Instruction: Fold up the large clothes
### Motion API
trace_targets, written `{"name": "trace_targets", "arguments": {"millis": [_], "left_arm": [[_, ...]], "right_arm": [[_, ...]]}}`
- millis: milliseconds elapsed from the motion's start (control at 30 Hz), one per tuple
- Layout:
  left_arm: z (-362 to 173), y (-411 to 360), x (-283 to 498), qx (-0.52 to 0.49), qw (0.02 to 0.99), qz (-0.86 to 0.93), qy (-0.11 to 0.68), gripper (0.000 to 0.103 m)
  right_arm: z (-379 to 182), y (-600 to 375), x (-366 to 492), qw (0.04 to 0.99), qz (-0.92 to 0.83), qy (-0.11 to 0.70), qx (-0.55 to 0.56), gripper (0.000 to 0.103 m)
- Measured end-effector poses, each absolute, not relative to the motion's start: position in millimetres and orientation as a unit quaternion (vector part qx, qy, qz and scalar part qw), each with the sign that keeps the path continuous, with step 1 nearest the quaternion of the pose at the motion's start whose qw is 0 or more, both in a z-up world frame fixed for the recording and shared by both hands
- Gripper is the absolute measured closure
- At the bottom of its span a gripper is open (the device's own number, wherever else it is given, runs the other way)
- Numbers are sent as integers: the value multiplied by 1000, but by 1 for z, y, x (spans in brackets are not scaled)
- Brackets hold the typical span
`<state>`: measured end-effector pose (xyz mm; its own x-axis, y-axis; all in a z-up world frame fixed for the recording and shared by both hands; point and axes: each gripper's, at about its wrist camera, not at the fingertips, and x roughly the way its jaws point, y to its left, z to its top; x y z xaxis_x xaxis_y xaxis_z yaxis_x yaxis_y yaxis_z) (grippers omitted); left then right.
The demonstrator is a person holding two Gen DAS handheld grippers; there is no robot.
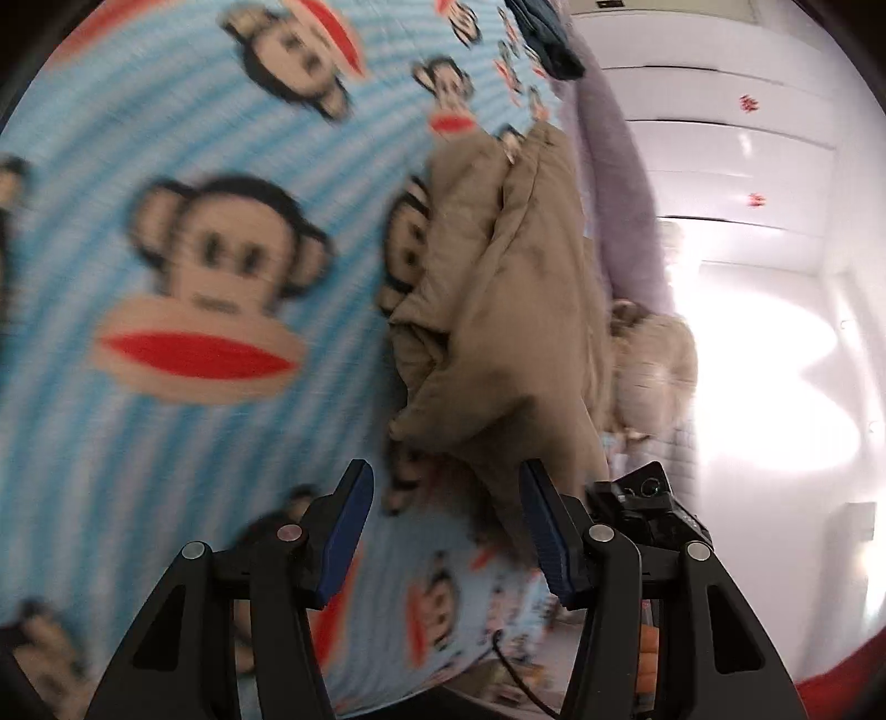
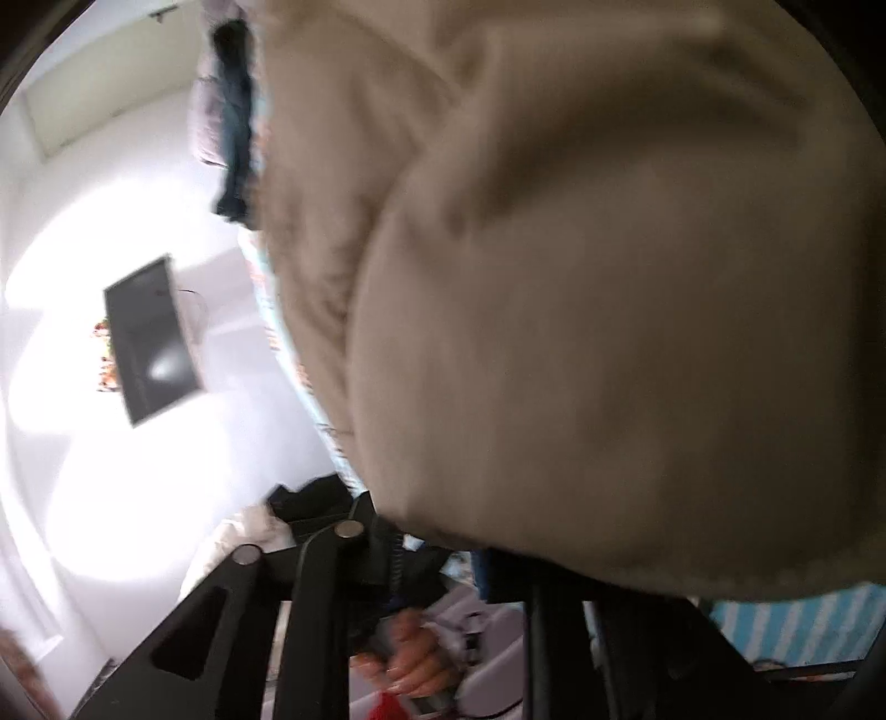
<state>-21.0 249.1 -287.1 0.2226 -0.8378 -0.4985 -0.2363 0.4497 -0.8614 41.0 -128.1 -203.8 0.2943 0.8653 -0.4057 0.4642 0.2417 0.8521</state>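
Spreading wide at the bottom of the left wrist view, the left hand-held gripper (image 1: pixel 446 531) has its blue-padded fingers (image 1: pixel 349 531) parted with nothing between them. Just beyond them a crumpled beige garment (image 1: pixel 498 310) lies bunched on a bed sheet (image 1: pixel 166 387) of light blue stripes printed with cartoon monkey faces, filling the left and centre of the frame. At the lower right edge of the garment, part of a black device (image 1: pixel 648 509) shows, probably the other gripper. Farther off, at the top of the frame, a dark blue piece of clothing (image 1: pixel 548 39) lies on the sheet beside a lilac blanket (image 1: pixel 614 149), with white wardrobe doors (image 1: pixel 736 166) behind. In the right wrist view, the beige garment (image 2: pixel 609 304) drapes over the right hand-held gripper (image 2: pixel 459 559) and hides its fingertips, so whether it is clamped or parted cannot be told. Below it a person's hand (image 2: pixel 415 659) shows, blurred. At the left of that frame a dark screen (image 2: pixel 149 338) hangs on a bright white wall.
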Motion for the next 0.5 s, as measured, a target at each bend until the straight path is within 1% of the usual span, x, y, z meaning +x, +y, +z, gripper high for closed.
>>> {"name": "trace_targets", "arguments": {"millis": [100, 200, 267, 333, 433, 500], "left_arm": [[-301, 232, -8, -482, 618, -260, 564, 47], [-304, 222, 6, -471, 635, -260, 554, 46], [-296, 219, 19, -438, 671, -249, 544, 46], [-282, 217, 29, -390, 716, -237, 529, 47], [-270, 222, 36, -353, 745, -223, 520, 47], [-263, 228, 32, -336, 757, -215, 518, 47]], "right_arm": [[-185, -134, 46, 563, 190, 549, 589, 84], [-169, -138, 52, 572, 192, 538, 588, 84], [-160, -147, 56, 576, 194, 535, 586, 84], [-158, -143, 55, 579, 200, 537, 581, 87], [-153, -148, 50, 584, 204, 551, 560, 89], [-156, -154, 44, 587, 196, 576, 534, 89]]}}
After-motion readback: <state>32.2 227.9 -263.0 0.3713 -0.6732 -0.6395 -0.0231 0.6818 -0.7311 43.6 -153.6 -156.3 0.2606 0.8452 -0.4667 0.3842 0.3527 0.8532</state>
